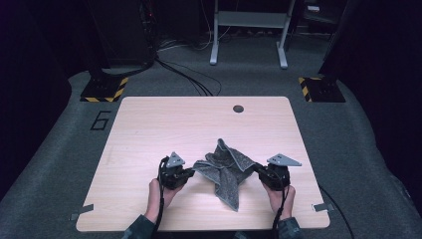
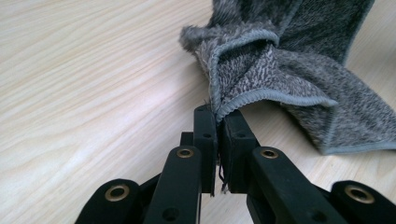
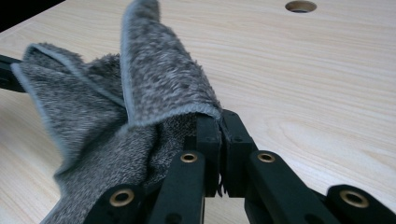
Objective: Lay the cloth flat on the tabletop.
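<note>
A crumpled grey towel [image 1: 225,169] lies on the light wooden table [image 1: 149,129], near its front middle. My left gripper [image 1: 192,171] is shut on the towel's left corner; in the left gripper view the hemmed edge of the towel [image 2: 261,70] is pinched between the black fingertips [image 2: 205,122]. My right gripper [image 1: 257,170] is shut on the towel's right corner, and in the right gripper view the towel [image 3: 116,112] folds up and over from the closed gripper [image 3: 219,122]. The cloth hangs bunched between both grippers, with one tail trailing toward the table's front edge.
A round cable hole [image 1: 238,108] sits near the table's far edge. Bare tabletop spreads to the left and behind the towel. Beyond the table are grey carpet, black cables [image 1: 189,74] and a white frame's legs [image 1: 249,35].
</note>
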Motion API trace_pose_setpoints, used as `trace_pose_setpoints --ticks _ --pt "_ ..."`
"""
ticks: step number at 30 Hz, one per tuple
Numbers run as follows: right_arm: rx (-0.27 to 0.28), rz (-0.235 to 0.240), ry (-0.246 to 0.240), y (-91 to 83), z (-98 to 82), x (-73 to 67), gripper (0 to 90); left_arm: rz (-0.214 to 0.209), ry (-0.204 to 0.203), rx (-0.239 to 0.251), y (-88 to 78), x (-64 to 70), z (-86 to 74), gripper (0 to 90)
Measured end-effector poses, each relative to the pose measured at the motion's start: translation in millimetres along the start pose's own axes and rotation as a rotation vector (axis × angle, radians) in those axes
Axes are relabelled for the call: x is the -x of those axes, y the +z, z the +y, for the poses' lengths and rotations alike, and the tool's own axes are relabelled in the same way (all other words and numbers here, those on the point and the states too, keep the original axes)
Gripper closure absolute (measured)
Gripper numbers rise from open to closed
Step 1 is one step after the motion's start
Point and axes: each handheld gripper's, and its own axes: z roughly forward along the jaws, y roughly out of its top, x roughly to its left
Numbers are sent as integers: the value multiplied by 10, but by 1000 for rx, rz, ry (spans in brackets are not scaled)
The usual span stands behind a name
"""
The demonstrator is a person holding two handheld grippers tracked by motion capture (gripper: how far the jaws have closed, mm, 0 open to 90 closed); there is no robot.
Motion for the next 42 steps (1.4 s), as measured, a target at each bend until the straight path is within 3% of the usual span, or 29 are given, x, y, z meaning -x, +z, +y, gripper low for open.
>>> trace_pose_setpoints --ticks 17,19,21,23,25,27,31,34,37,42 --pt "-91 -13 41 88 -193 160 872 39 -75 -60 -161 -240 -313 826" --pt "-120 -7 53 120 -235 159 839 40 -82 -82 -166 -267 -347 755" --pt "-127 -11 47 123 -245 168 799 44 -101 -94 -174 -285 -354 620" --pt "-124 -19 54 87 -232 169 725 57 -113 -89 -205 -293 -353 479" --pt "-117 -28 42 46 -210 172 677 60 -120 -75 -228 -297 -350 406" --pt "-94 -37 36 -28 -169 168 622 60 -124 -59 -253 -298 -340 356" --pt "-50 -54 12 -162 -28 137 600 61 -122 -50 -268 -300 -307 305" --pt "-45 -32 -19 -148 61 116 603 52 -127 -38 -254 -286 -282 282" --pt "-117 2 -51 28 121 121 616 47 -136 -21 -241 -249 -258 279" --pt "-248 -4 -81 387 51 112 651 55 -131 -17 -261 -237 -246 278"
